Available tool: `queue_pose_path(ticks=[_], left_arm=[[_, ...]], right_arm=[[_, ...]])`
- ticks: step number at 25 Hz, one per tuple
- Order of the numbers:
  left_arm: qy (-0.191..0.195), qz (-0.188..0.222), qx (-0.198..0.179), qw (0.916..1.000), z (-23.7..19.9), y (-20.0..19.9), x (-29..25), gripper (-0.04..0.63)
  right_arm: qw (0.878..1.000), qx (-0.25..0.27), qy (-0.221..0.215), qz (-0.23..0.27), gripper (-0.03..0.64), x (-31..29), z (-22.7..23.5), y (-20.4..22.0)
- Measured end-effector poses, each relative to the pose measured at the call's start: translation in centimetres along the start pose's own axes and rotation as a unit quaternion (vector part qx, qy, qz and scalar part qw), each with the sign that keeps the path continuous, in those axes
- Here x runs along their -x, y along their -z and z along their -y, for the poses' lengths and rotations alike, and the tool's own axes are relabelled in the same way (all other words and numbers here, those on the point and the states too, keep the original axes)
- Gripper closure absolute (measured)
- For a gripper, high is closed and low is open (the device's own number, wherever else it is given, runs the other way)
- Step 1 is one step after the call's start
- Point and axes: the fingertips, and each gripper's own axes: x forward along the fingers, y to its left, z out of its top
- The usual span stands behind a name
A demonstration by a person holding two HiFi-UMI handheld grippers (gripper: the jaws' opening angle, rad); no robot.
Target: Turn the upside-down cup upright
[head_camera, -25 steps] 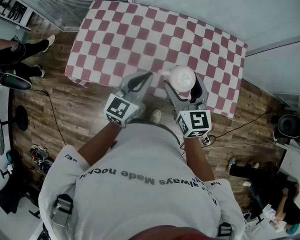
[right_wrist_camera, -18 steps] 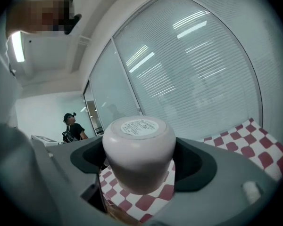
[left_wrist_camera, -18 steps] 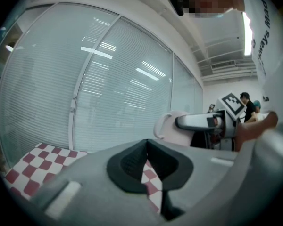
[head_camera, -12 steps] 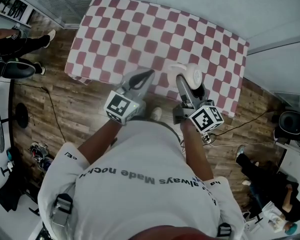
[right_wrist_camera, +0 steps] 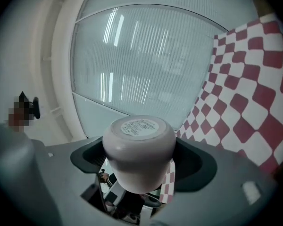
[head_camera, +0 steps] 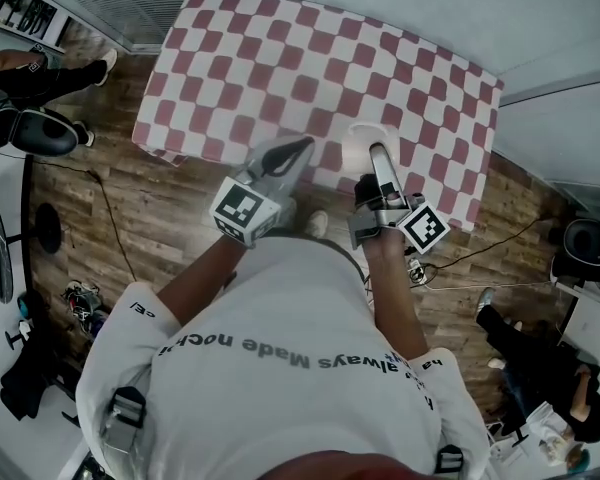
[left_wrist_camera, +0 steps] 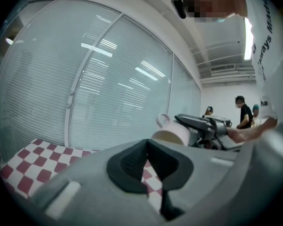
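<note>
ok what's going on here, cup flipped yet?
Not yet. A person works at a checkered table with a handheld gripper in each hand. The right gripper is clamped around the body of the cup and holds it in the air, lying on its side: its base faces sideways and its handle points up. The left gripper is shut and empty, hanging beside it near the table's edge. The cup has yet to be brought upright and set down.
</note>
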Motion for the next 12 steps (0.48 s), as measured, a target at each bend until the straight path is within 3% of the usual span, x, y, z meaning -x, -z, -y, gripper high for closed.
queue_pose_path(ticks=[4,6,9,12], left_arm=[[0.007,-0.001,0.003,1.0,0.1,0.1,0.0,0.591],[0.041,0.002,0.013,0.9991,1.0,0.1,-0.1,0.589],[0.12,0.011,0.032,0.9922,3.2,-0.1,-0.2,0.426],[0.164,0.015,0.026,0.986,4.7,-0.5,-0.1,0.396]], right_arm=[[0.998,-0.063,-0.016,0.006,0.184,0.2,0.8,0.2],[0.997,-0.08,-0.017,0.008,0.184,0.3,1.0,0.3],[0.997,-0.08,-0.018,0.006,0.184,0.4,1.0,0.2],[0.996,-0.081,-0.025,0.005,0.184,0.3,0.6,0.1]])
